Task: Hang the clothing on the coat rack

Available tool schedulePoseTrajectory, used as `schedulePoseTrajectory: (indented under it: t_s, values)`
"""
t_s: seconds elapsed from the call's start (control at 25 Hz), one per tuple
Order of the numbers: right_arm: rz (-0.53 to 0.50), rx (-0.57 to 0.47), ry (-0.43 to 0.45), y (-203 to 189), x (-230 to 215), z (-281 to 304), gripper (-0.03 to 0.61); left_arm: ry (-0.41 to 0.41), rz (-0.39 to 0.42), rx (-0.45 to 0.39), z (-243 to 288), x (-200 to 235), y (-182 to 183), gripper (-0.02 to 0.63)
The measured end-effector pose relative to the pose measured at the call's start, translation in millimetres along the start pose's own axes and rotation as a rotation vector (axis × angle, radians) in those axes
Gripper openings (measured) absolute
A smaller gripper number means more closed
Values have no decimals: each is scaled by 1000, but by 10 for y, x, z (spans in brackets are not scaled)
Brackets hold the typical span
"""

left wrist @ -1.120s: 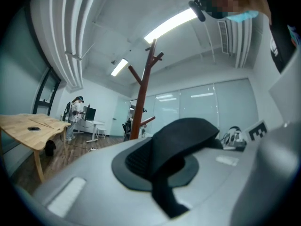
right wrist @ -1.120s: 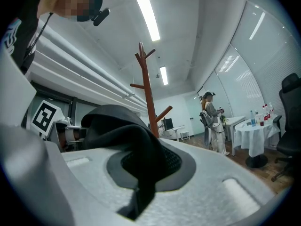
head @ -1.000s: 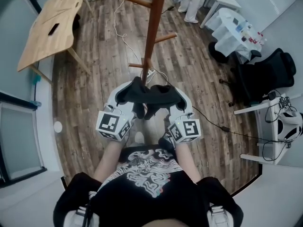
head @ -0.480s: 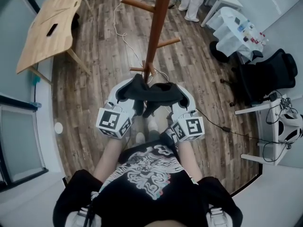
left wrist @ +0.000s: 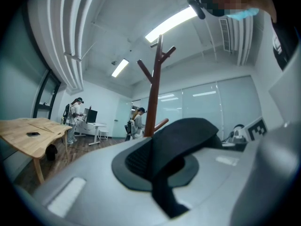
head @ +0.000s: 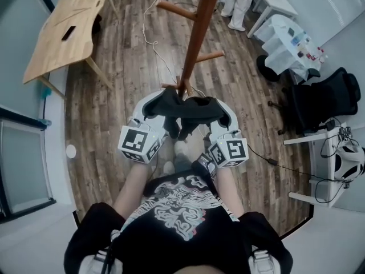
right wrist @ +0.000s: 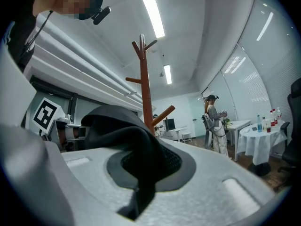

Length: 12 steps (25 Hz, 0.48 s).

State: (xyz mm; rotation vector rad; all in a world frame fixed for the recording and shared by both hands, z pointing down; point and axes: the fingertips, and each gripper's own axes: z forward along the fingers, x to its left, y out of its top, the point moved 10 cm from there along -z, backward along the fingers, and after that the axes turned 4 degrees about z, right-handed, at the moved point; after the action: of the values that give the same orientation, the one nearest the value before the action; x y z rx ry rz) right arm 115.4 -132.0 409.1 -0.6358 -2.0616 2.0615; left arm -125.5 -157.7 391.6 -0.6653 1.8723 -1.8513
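Note:
The brown wooden coat rack (head: pixel 197 36) stands straight ahead, with pegs pointing left and right. Just in front of its pole I hold up a black piece of clothing (head: pixel 187 111), and a thin wire hook (head: pixel 195 90) shows above it. My left gripper (head: pixel 160 103) is shut on its left end and my right gripper (head: pixel 215 106) on its right end. In the left gripper view the black cloth (left wrist: pixel 183 133) bulges out of the shut jaws (left wrist: pixel 162 171), with the rack (left wrist: pixel 153 100) behind. The right gripper view shows the same: cloth (right wrist: pixel 124 128), jaws (right wrist: pixel 141 175), rack (right wrist: pixel 145 86).
A light wooden table (head: pixel 64 32) stands at the far left. A cable (head: pixel 153 45) trails over the floor beside the rack. At the right are a white-clothed table (head: pixel 292 43), a black office chair (head: pixel 320 95) and a white desk (head: pixel 319 165). People (right wrist: pixel 215 124) stand in the background.
Both grippers have carried the black clothing forward, closer to the rack's pole. Their grip on it has not changed.

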Motion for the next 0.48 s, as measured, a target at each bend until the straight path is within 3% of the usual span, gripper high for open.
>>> schedulePoseTrajectory:
  t_s: [0.48]
  values:
    - [-4, 16, 24, 45, -130, 233, 18, 4, 9, 24, 132, 108, -6, 3]
